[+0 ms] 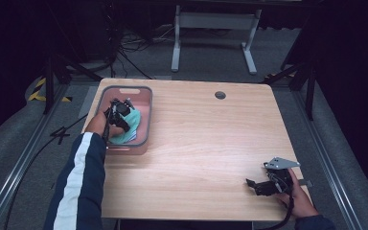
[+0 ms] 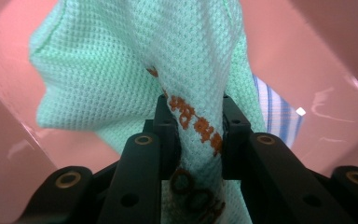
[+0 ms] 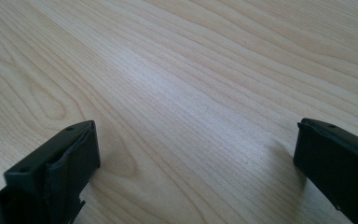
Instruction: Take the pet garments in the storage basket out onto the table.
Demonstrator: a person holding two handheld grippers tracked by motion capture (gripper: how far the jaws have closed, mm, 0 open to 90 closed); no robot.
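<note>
Dark flooring with cables surrounds a light wooden table (image 1: 206,139). At its far left corner sits a pink bin (image 1: 146,96) with a grey rim. Inside the bin, the left gripper (image 1: 117,111) is clamped on a mint-green waffle-weave cloth (image 2: 135,70) bearing orange stitched lettering; the fabric is pinched between both jaws and rises above them. A blue-striped white cloth (image 2: 279,112) lies beneath it against the bin wall. The right gripper (image 1: 255,186) rests low over the bare tabletop near the front right corner, jaws spread wide, holding nothing.
</note>
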